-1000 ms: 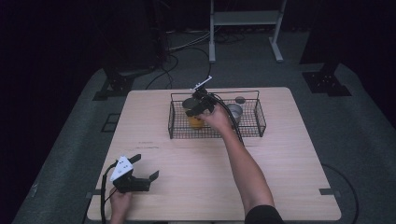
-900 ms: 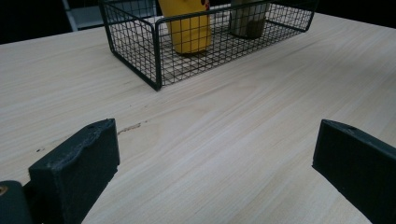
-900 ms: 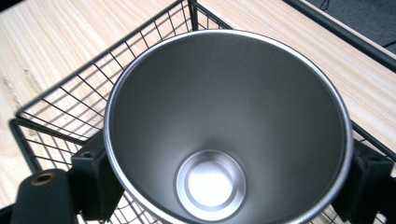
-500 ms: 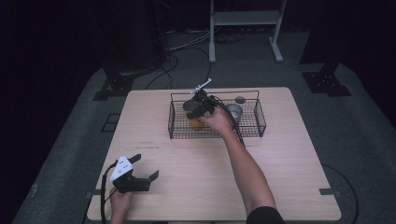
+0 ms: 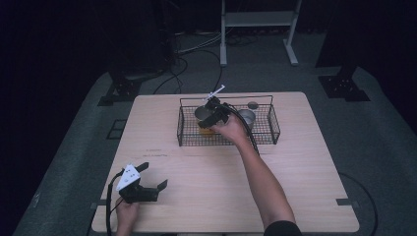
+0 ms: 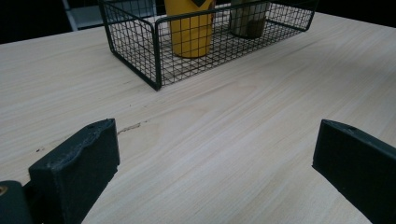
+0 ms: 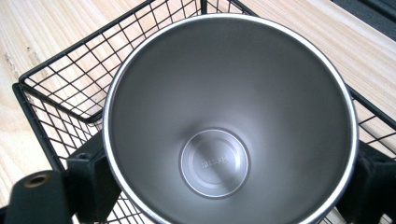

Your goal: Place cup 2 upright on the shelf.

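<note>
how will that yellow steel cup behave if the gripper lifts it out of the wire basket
The yellow cup looks rigid, with a bare steel inside, so it probably won't give under the pads. Its smooth tapered wall may let it slip downward. The right gripper jaws, just opening, flank it inside the wire basket, which should limit tipping.

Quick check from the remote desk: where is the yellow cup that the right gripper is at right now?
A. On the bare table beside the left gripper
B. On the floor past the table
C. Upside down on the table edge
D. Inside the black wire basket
D: the yellow cup stands upright inside the black wire basket, with the right gripper at it in the high view.
</note>
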{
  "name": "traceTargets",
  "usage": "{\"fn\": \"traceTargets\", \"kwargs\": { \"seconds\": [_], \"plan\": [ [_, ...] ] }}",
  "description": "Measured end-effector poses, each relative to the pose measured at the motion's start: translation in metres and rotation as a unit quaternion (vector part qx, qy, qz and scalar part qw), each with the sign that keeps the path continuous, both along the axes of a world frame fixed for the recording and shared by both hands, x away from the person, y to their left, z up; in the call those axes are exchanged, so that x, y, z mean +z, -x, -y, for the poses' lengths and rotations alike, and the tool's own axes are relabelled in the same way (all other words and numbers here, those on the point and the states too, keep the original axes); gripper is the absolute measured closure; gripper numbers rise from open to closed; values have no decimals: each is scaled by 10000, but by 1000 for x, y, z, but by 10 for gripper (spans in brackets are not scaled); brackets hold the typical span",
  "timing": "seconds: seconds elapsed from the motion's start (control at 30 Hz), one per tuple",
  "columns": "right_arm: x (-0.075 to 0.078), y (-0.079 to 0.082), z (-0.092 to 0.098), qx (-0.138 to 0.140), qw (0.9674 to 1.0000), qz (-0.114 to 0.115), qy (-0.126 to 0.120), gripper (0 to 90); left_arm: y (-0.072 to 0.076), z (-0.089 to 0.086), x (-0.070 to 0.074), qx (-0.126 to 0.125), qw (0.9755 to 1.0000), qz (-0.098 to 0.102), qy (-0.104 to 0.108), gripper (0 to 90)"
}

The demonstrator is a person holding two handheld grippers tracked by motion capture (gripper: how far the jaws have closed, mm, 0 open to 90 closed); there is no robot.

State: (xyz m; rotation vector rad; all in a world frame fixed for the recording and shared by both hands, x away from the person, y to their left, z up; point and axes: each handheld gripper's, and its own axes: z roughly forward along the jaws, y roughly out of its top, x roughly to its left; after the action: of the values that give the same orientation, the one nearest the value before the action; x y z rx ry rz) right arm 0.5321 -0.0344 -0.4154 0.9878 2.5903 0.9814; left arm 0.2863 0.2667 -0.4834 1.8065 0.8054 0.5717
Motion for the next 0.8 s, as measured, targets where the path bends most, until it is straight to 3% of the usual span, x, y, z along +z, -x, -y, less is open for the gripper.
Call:
{"fn": "traceTargets", "kwargs": {
  "seconds": [0.33,0.8],
  "plan": [
    [3,0,1,-46,9999,31,-138,21,0,0,0,6,10000,5,7,0],
    [16,4,9,-92,9978,31,-662,0,-1,0,0,16,10000,-26,-6,0]
  ]
}}
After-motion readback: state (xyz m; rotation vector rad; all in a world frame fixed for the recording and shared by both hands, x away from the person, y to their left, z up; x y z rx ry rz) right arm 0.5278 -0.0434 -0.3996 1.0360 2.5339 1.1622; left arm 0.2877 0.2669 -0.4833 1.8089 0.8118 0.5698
